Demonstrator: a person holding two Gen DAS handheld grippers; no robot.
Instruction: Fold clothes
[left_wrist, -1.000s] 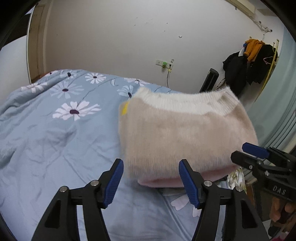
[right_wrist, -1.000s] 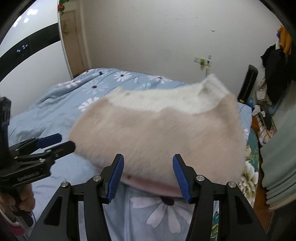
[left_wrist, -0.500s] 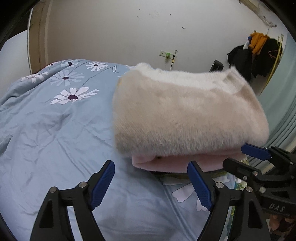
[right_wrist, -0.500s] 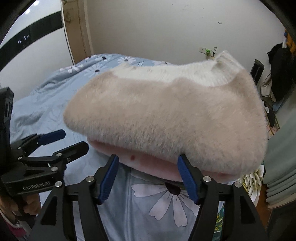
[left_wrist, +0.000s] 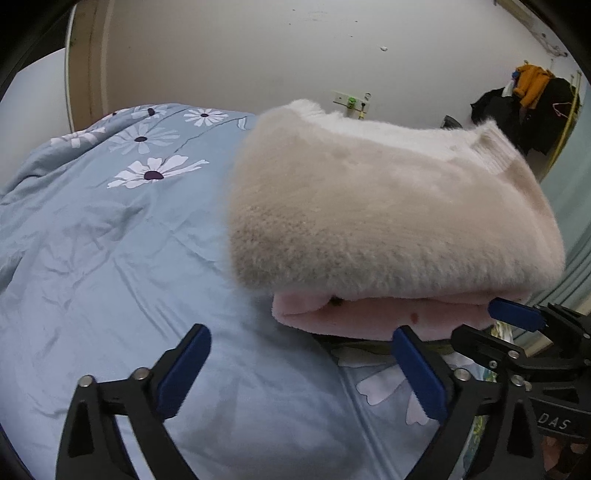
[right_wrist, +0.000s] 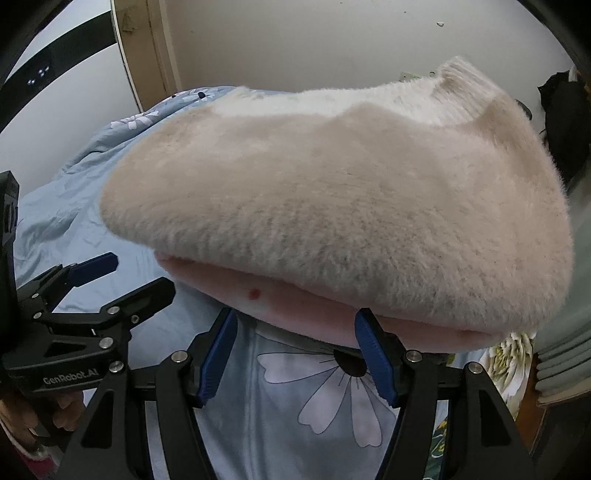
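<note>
A folded fuzzy beige sweater (left_wrist: 388, 218) with a white collar band and a pink lower layer lies on the blue daisy-print bedspread (left_wrist: 110, 258). My left gripper (left_wrist: 301, 363) is open and empty, low over the bed just in front of the sweater's near left corner. My right gripper (right_wrist: 295, 345) is open, its blue fingertips right at the pink lower edge of the sweater (right_wrist: 332, 206), under the overhanging fold. Each gripper shows in the other's view: the right one at the right of the left wrist view (left_wrist: 517, 328), the left one at the left of the right wrist view (right_wrist: 92, 291).
A white wall with a power outlet (left_wrist: 349, 100) stands behind the bed. Dark and orange clothes (left_wrist: 528, 99) hang at the far right. A door frame (left_wrist: 86, 62) is at the left. Grey-green curtains (right_wrist: 565, 350) hang to the right of the bed.
Both grippers have moved forward and lower toward the sweater, which now looms larger in both views. The left gripper's jaws have opened wider.
</note>
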